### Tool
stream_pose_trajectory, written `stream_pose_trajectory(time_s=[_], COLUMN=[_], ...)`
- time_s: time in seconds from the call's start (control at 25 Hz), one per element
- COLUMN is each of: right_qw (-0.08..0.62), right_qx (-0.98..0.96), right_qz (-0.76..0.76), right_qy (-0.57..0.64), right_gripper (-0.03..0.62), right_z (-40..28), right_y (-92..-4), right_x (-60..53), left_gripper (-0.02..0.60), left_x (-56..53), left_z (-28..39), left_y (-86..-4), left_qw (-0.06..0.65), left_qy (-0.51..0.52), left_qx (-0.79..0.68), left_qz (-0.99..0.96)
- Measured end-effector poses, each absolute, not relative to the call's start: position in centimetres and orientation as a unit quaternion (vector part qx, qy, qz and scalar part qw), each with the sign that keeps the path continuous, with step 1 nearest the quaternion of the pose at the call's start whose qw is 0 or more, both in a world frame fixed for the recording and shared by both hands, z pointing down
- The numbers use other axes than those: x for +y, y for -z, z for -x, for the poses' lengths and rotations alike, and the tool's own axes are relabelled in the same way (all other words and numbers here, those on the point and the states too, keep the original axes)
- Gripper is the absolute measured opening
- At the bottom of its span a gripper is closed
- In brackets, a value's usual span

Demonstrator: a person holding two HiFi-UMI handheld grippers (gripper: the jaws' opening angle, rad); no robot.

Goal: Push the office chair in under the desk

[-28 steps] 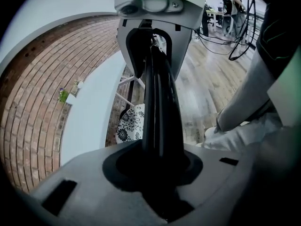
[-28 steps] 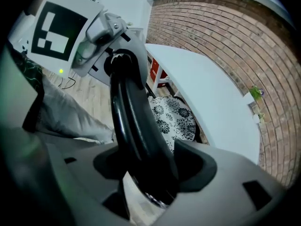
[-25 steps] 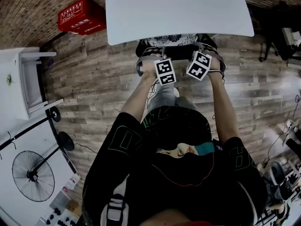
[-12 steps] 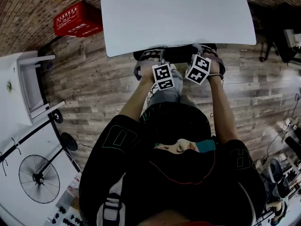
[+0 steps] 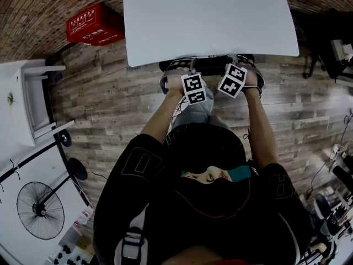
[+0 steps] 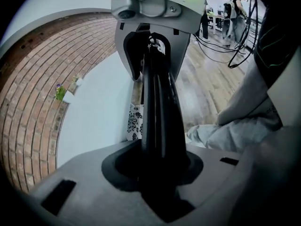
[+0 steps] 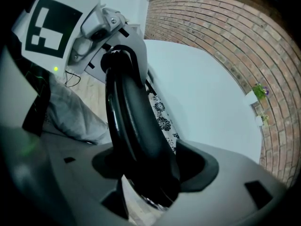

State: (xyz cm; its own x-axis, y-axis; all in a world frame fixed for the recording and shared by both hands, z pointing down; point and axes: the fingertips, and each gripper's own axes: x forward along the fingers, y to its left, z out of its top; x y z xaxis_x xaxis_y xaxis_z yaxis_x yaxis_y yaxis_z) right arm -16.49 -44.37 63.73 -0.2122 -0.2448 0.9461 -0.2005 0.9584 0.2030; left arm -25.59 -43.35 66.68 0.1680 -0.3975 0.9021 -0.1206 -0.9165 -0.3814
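— Office chair (image 5: 207, 64), what's it like?
— Black frame, flowered cushion (image 6: 136, 122). The seat sits beneath the white worktop (image 5: 209, 15), and the back rim (image 7: 127, 121) is just outside its near edge.
— Lying how?
— The rim runs along that edge, with the back turned away from the worktop.
— Arms?
— Both forearms (image 5: 162, 112) reach toward the worktop, tipped steeply down. The left tool (image 6: 155, 178) clamps the rim narrowly. The right tool (image 7: 150, 173) has just been opening its jaws, now wide around the rim.

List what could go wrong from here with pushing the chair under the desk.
1. The right gripper has just been opening its jaws, which sit loose around the chair back. It may slip off, leaving the left gripper, clamped on the same back, to swivel it sideways.
2. The chair back is already at the edge of the desk. A further push might knock it against the desk.
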Motion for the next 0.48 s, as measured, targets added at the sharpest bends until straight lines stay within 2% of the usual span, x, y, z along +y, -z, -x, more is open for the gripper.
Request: stream_pose_trajectory(time_s=[0.2, 0.36, 0.48], right_qw=[0.612, 0.625, 0.617], right_qx=[-0.775, -0.763, -0.763], right_qz=[-0.153, -0.161, -0.187], right_qy=[0.024, 0.033, 0.049], right_gripper=[0.295, 0.284, 0.241], right_z=[16.1, 15.9, 15.8], right_y=[-64.3, -64.0, -62.9], right_x=[-43.7, -43.7, -42.9], left_gripper=[0.138, 0.186, 0.196], left_x=[-42.7, -43.0, -42.3], left_z=[25.5, 26.0, 26.3], left_y=[-67.5, -67.3, -65.8], left_qw=[0.099, 0.077, 0.082], left_qy=[0.624, 0.625, 0.619], left_qx=[0.178, 0.211, 0.232], left_qz=[0.754, 0.747, 0.746])
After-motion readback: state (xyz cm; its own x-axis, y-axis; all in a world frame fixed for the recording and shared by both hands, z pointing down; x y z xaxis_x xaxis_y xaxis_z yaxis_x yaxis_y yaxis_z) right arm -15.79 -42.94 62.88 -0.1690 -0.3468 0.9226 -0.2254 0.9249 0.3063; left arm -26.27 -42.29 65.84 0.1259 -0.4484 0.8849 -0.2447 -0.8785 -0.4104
